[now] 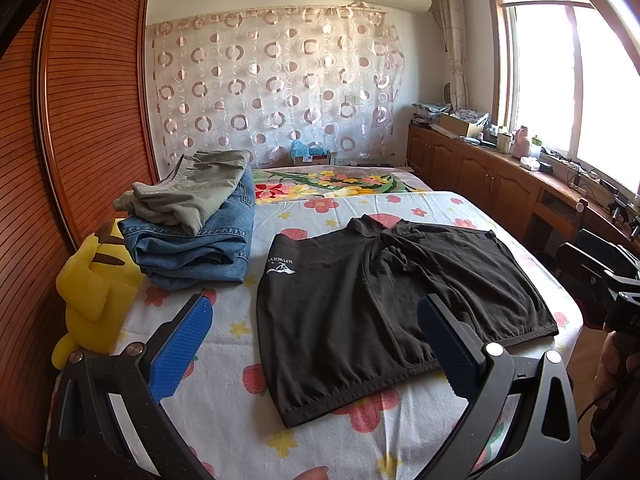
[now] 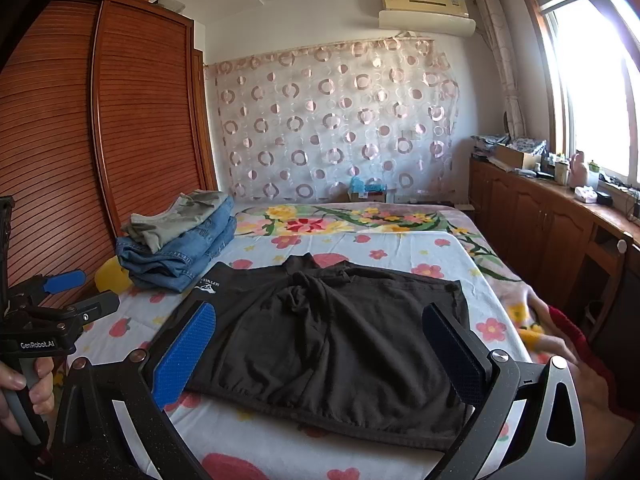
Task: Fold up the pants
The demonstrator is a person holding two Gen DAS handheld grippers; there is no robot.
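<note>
Black pants [image 1: 384, 300] lie flat ahead of both gaping, empty tongs [image 1: 316, 344] [image 2: 320, 348].

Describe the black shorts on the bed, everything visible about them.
The black shorts lie spread flat on the flowered sheet, waistband nearest the cameras, legs pointing toward the far wall. The fabric looks soft and matte, creased and bunched at the crotch. A small white logo with lettering sits near one leg hem. The gathered waistband looks elasticated. Nothing rests on them; both open tongs hover short of them, and the folded stack lies apart.
</note>
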